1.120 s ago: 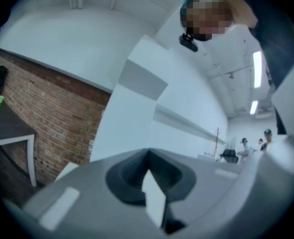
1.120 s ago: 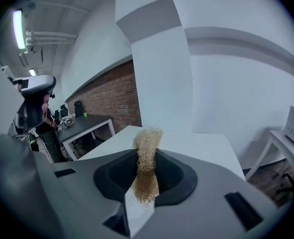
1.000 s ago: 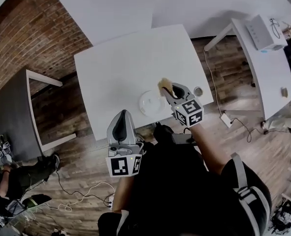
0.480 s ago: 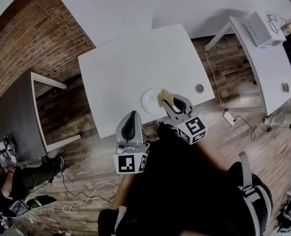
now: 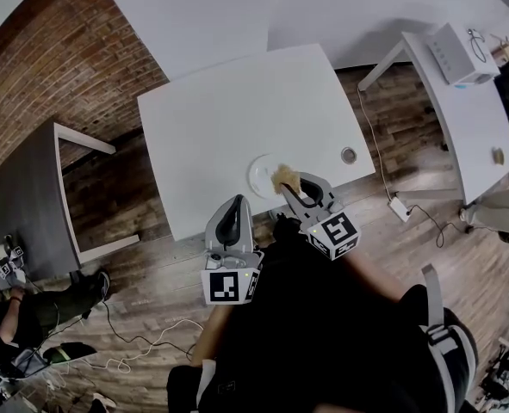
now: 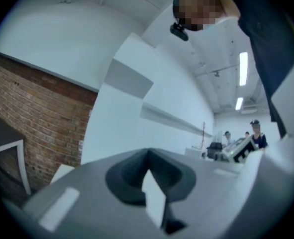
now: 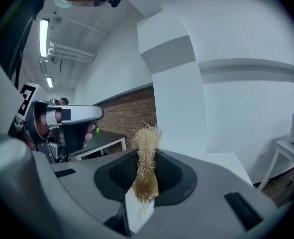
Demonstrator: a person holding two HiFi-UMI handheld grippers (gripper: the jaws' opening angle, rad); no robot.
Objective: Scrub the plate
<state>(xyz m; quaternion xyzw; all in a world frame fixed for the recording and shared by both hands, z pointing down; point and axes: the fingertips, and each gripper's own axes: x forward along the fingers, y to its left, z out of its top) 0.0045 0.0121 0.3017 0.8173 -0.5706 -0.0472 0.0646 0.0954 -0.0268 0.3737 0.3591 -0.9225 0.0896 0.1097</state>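
– Two grippers are seen in the head view. Where is the plate placed?
– The plate (image 5: 257, 177) is set flat on the white table (image 5: 228, 101), near its front edge. The right gripper (image 5: 290, 189) is held at the plate's near rim with a tan fibre scrubber (image 5: 283, 178) clamped in it. Whether the scrubber is touching the plate cannot be told. The left gripper (image 5: 234, 205) is held off the table, just before the edge.
– What is shown in the left gripper view?
– Its jaws are pressed together with nothing between them. Only walls and ceiling are faced, and no plate is seen.
– And in the right gripper view?
– The jaws are closed on the scrubber, with its frayed end left standing out past the tips. The plate is not shown there.
– How are the things expected to handle?
– The plate is judged stiff, smooth and liable to slide when rubbed, so its rim would best be steadied by the left gripper. The scrubber is judged light and springy. It is best pinched low, so the free end can be flexed against the plate.
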